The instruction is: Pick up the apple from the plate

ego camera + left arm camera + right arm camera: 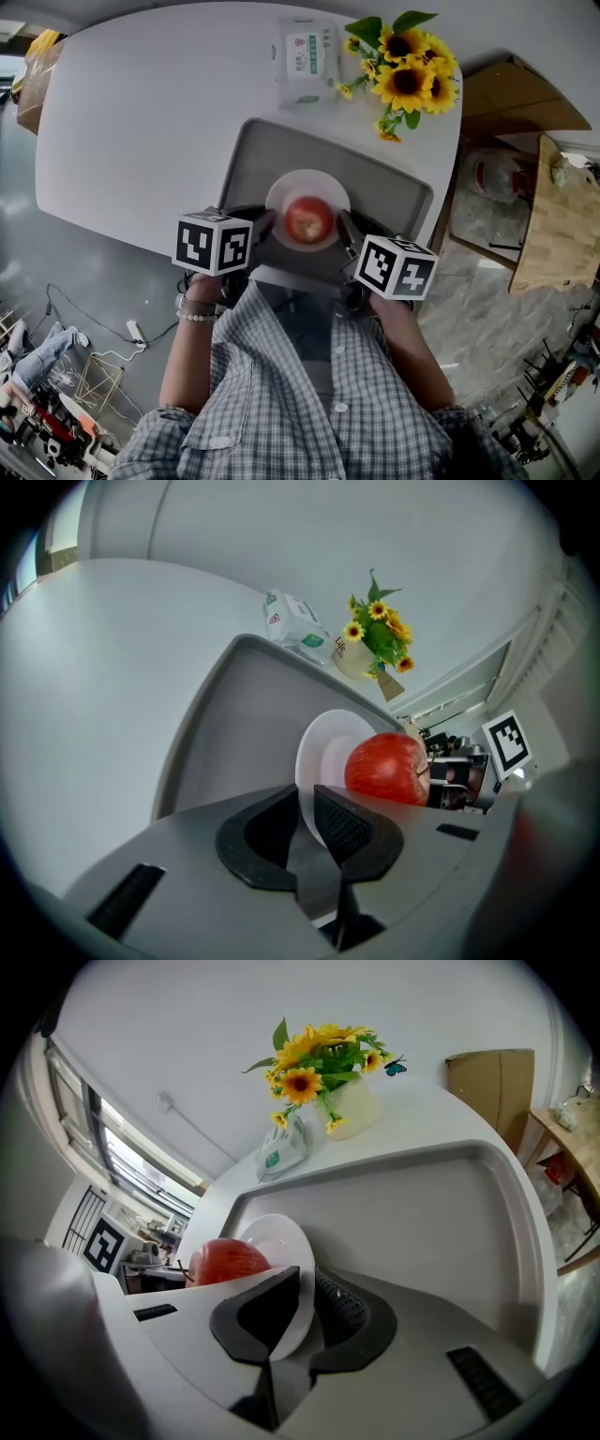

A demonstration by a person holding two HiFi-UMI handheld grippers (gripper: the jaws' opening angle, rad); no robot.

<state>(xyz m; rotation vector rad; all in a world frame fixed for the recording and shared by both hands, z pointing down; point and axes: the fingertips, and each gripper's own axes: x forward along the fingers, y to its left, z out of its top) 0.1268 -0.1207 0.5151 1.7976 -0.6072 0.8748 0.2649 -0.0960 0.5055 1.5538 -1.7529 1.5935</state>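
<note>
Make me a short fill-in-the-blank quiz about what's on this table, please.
1. The apple sits on a white ____.
2. The left gripper and right gripper each clamp the plate's ____.
3. Beneath the plate lies a gray ____.
4. The flowers have ____ petals.
Missing words: plate; rim; tray; yellow.

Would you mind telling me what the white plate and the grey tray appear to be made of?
The plate looks like glazed white ceramic, or possibly melamine. It is smooth with a thin rim and a slight sheen, and I cannot tell which material it is. The tray looks like matte grey moulded plastic, with even colour, a rounded raised rim and no shine.
</note>
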